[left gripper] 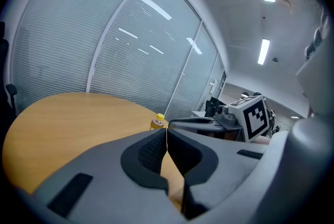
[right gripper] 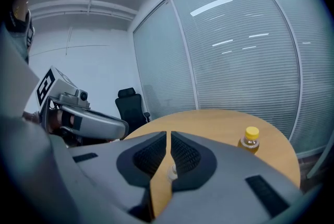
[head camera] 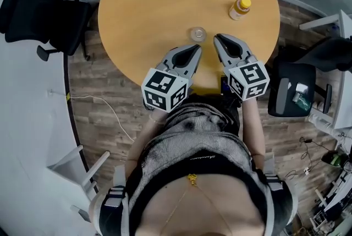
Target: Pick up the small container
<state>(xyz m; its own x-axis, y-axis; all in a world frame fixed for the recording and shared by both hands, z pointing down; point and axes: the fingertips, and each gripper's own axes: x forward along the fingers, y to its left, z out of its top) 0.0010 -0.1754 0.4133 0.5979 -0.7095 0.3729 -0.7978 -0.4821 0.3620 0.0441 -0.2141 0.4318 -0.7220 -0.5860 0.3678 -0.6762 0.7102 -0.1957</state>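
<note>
Nothing is picked up yet: the small container [head camera: 198,34] (a low, clear pot, as far as I can tell) stands untouched on the desk [head camera: 148,4] close to its near edge, just off both tips. The left gripper [head camera: 196,48] and right gripper [head camera: 216,37] are closed on nothing, so opening, reaching and grasping are all left to do. A yellow-capped bottle [head camera: 240,8] stands apart, nearer the right edge.

hand-held grippers [head camera: 197,49] [head camera: 216,37]: grey | marker cubes [head camera: 165,89]: black-white | top [head camera: 192,141]: grey ribbed

The right claw [right gripper: 168,135] is closed empty above the table [right gripper: 214,122], small container [right gripper: 171,172] visible through its jaw gap.
</note>
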